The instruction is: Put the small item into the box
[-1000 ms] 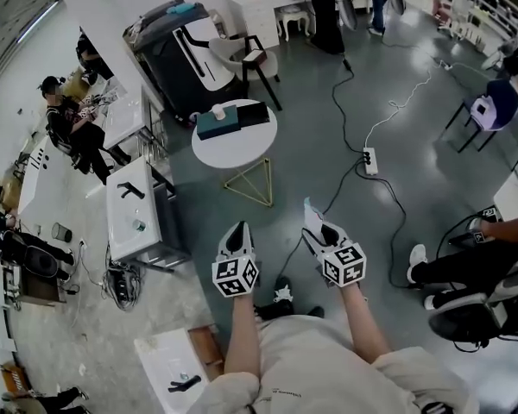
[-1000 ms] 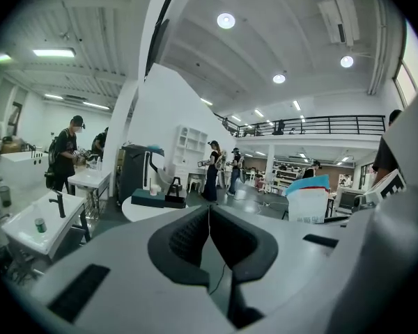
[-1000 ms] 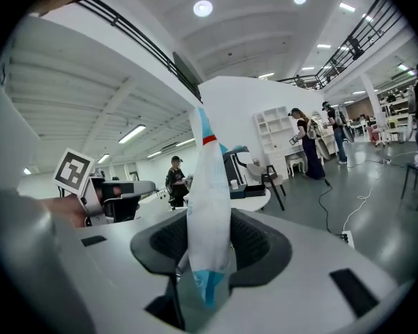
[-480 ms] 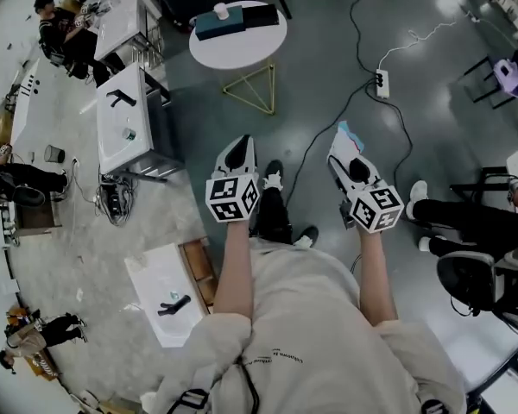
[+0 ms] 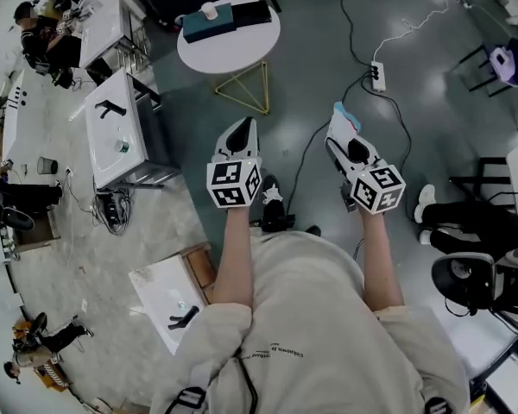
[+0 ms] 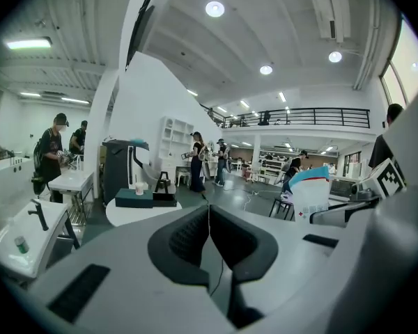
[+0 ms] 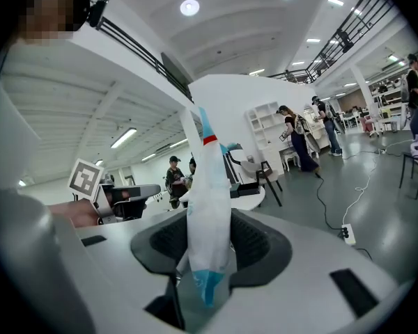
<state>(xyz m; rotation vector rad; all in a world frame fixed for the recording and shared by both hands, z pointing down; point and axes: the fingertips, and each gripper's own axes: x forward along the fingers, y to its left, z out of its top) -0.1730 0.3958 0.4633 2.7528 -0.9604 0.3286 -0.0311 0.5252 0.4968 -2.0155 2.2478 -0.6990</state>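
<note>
My right gripper (image 5: 341,132) is shut on a small white packet (image 7: 209,207) with blue edges and a red mark. The packet (image 5: 342,121) stands up between the pads, out over the grey floor. My left gripper (image 5: 240,128) is held level beside it, shut with nothing between its pads (image 6: 195,235). A teal box (image 5: 209,22) and a black box (image 5: 249,12) lie on a round white table (image 5: 259,37) well ahead of both grippers. A white cup stands on the teal box (image 6: 134,198).
A power strip (image 5: 377,76) and black cables cross the floor ahead on the right. A white workbench (image 5: 112,128) stands at the left, with people beyond it. An office chair (image 5: 475,283) and a seated person's legs are at the right.
The head view has tipped downward, so the round table now sits higher in the frame. Both grippers have been carried forward together, the packet still in the right one.
</note>
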